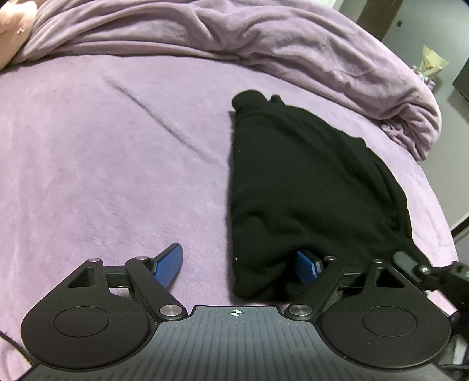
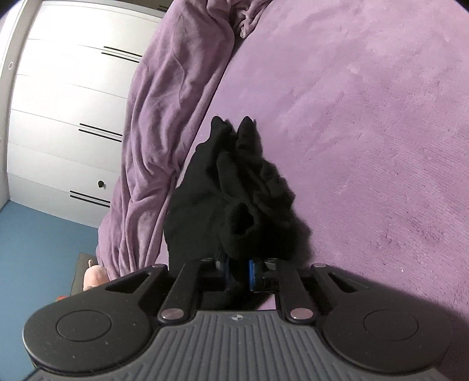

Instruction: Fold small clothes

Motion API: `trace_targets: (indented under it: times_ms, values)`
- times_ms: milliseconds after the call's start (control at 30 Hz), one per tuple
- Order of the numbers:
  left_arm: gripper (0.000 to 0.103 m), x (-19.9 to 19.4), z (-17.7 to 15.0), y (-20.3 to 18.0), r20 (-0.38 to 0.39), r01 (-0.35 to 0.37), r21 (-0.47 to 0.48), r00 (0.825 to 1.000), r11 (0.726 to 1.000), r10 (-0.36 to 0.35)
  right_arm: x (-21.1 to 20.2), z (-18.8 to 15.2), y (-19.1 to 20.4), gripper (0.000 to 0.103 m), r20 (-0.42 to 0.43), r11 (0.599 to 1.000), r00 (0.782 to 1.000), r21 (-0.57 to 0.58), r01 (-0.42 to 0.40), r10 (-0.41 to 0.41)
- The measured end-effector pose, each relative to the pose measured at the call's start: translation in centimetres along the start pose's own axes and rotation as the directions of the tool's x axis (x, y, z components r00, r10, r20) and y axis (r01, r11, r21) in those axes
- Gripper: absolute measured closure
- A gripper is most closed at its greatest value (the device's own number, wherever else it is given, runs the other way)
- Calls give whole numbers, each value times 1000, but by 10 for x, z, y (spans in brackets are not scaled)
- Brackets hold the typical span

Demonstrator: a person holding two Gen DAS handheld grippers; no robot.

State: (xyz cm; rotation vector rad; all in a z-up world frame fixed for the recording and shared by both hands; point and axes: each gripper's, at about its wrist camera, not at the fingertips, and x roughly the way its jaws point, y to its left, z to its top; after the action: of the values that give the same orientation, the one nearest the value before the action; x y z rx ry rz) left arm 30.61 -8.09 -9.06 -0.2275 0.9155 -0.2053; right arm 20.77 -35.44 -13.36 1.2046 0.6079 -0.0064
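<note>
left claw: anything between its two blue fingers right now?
Left wrist view: the left claw stands open. Between its fingers lies bare purple bedsheet, then the near corner of the black garment, which drapes over the right-hand finger.

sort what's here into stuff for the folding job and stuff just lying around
For the job: black garment; right gripper shut on it; left gripper open.

Lying about: bunched purple blanket; pink plush toy; white wardrobe.

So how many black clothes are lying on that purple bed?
1 that I can see: a black garment on the bed, its near edge pinched in the right gripper. More could hide inside its folds.
</note>
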Motion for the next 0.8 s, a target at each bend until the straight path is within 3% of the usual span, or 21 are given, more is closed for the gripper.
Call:
trace_targets:
  times_ms: [100, 133, 233, 300, 367, 433, 500, 567, 633, 733, 800]
  values:
    - [17, -2, 0, 6, 11, -3, -6, 1000, 1000, 3, -3, 5, -21, 94, -15, 962, 981, 200, -185, 192]
    - [17, -2, 1, 9, -2, 6, -9, 1000, 1000, -6, -3, 7, -26, 94, -17, 957, 981, 226, -183, 191]
    - [17, -7, -1, 22, -64, 24, 27, 998, 999, -23, -11, 12, -18, 94, -36, 999, 999, 49, 16, -14]
    - [17, -19, -2, 34, -71, 21, 72, 997, 997, -16, -25, 18, -13, 88, -32, 1000, 999, 0, 31, -31]
    - [16, -31, 1, 47, -54, -36, 104, 998, 994, 41, -46, 27, -7, 69, 44, 995, 996, -60, 83, -80]
    - [16, -38, 14, 57, -10, -75, 64, 997, 995, 76, -60, 37, 9, 69, 133, 975, 981, -151, 163, -144]
    - [16, -35, 33, 57, 29, -11, 3, 1000, 1000, 11, -55, 44, 31, 69, 179, 954, 974, -240, 178, -137]
    - [16, -24, 53, 46, 90, 58, -50, 995, 997, -53, -26, 47, 59, 70, 131, 930, 985, -334, 151, -113]
    - [15, -4, 73, 23, 158, 38, -46, 987, 998, -30, 16, 45, 92, 70, 79, 877, 993, -466, 114, -87]
    - [15, 34, 96, -2, 213, 6, -64, 977, 998, 8, 78, 36, 126, 70, 52, 759, 994, -643, 104, -92]
    - [15, 61, 101, -12, 221, 1, -89, 975, 996, 19, 111, 28, 135, 70, 117, 666, 986, -728, 165, -115]
